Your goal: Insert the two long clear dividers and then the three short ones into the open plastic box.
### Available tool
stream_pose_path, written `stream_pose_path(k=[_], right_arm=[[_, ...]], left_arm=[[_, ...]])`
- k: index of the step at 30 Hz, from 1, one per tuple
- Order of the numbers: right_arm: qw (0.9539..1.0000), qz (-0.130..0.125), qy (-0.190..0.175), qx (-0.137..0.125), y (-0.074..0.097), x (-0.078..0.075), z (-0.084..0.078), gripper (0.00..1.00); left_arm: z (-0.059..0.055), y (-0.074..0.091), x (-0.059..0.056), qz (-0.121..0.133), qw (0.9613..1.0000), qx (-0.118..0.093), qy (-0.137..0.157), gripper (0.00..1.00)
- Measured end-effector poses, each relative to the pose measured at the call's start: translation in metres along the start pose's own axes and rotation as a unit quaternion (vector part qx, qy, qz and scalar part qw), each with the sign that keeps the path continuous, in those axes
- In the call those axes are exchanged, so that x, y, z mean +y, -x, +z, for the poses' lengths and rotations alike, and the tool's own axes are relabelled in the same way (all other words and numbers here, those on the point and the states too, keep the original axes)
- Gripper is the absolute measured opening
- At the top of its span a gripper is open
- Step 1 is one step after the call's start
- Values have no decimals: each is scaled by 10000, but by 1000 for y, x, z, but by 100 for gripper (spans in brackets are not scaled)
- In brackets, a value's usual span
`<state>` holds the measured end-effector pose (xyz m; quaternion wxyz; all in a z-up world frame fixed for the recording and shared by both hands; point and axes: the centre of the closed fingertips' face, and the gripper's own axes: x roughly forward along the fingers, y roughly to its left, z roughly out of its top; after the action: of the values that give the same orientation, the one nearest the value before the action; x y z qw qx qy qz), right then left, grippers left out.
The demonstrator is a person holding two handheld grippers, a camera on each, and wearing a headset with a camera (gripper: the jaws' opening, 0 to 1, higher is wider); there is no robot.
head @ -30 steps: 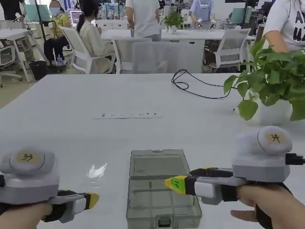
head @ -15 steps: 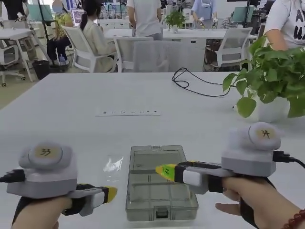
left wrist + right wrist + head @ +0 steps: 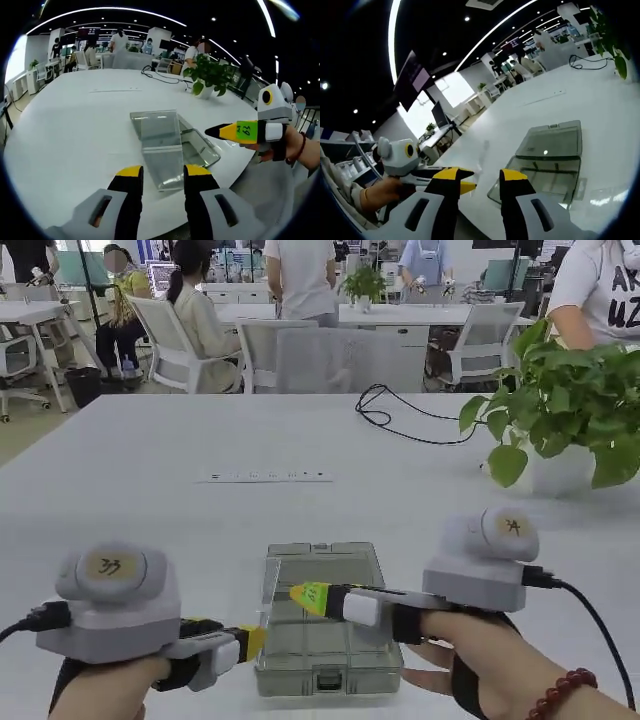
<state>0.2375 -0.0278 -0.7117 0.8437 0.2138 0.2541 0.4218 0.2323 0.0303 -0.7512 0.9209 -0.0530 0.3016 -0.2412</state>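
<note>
Clear plastic, the divider [image 3: 160, 150] sits clamped across its width in the left gripper [image 3: 162, 172] at the bottom of the left gripper view and reaches forward over the box [image 3: 200, 147]. In the head view this gripper is at lower left, its tips just beside the box's left wall. The open box lies at bottom centre on the white table [image 3: 150, 460]. The right gripper [image 3: 300, 595], jaws spread and empty, hovers over the box from lower right. Farther up are a pale strip [image 3: 265, 477] and, at right, a plant [image 3: 560, 400].
</note>
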Motion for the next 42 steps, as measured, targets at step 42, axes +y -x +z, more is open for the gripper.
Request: stream_pose_path(k=[42], right_arm=[[9961, -106, -794, -372, -22, -7, -3, 7]], left_arm=[[17, -7, -38, -683, 9966, -447, 141, 30]])
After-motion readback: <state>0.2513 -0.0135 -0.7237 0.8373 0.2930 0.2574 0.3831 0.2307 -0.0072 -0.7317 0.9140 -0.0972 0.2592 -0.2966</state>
